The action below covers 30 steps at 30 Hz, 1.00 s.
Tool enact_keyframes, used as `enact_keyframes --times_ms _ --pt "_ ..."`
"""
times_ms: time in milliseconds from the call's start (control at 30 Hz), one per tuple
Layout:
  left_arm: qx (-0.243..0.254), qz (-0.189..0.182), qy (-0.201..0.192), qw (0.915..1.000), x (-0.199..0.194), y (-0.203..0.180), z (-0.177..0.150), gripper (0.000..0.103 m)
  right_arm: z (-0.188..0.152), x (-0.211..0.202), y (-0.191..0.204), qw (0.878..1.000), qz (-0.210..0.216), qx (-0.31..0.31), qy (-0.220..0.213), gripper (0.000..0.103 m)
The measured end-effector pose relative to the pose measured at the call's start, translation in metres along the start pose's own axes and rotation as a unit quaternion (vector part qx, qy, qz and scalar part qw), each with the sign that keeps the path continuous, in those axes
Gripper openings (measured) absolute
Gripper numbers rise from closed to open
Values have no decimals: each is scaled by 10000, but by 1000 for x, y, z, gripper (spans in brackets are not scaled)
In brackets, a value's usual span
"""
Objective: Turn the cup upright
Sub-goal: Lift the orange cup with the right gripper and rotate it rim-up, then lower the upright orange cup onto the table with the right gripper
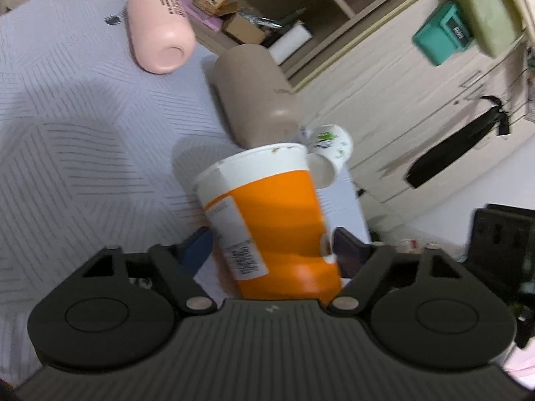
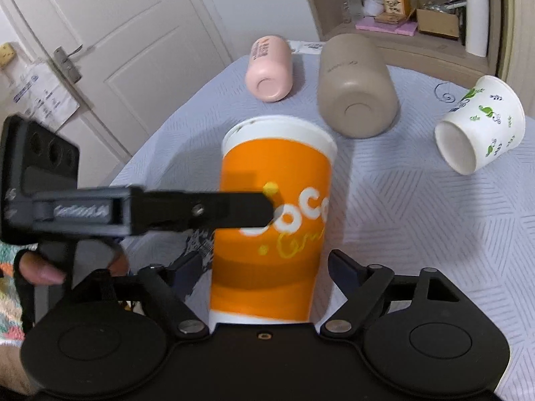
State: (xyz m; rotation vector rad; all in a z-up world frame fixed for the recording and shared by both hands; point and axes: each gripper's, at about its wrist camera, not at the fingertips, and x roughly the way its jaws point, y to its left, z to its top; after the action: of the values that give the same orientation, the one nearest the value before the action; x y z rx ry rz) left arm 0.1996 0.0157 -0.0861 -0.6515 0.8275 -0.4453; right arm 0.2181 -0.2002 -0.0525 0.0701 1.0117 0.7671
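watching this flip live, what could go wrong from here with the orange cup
The orange cup is pinched by the left gripper low on its thin paper wall, so it may crush or slip. The right gripper has its jaws spread round the cup, offering no support. The taupe bottle and white paper cup lie close behind, so a swing could knock them.

The tall orange-and-white paper cup (image 2: 272,220) stood between the spread jaws of the right gripper (image 2: 264,267), with a narrow gap on either side of it. The black left gripper (image 2: 200,212) reached across from the left and touched the cup's side, blocking that flank. Beyond the cup, a pink bottle on its side (image 2: 268,70), a beige bottle on its side (image 2: 356,87) and a small white paper cup with green prints (image 2: 481,123) lay well apart on the pale grey patterned tablecloth (image 2: 418,217), leaving bare cloth to the right.
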Motion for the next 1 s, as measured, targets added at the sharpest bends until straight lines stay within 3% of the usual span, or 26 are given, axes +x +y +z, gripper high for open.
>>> enact_keyframes --times_ms 200,433,667,833,1000 --pt "249 58 -155 9996 -3 -7 -5 74 -1 -1 -6 9995 174 249 -63 76" --pt "993 151 -407 9941 -24 -34 -18 72 -12 -14 10 9992 91 -144 -374 75" --pt "2014 379 -1024 9734 -56 -73 -35 71 -23 -37 27 9903 40 -869 -1084 75" --pt "2509 417 -1254 9589 -65 -90 -33 70 -25 -48 40 9745 -366 -1613 -1519 75" --pt "2692 -58 -1284 9545 -62 -94 -17 70 -19 -38 38 9654 -841 -1766 -1726 75"
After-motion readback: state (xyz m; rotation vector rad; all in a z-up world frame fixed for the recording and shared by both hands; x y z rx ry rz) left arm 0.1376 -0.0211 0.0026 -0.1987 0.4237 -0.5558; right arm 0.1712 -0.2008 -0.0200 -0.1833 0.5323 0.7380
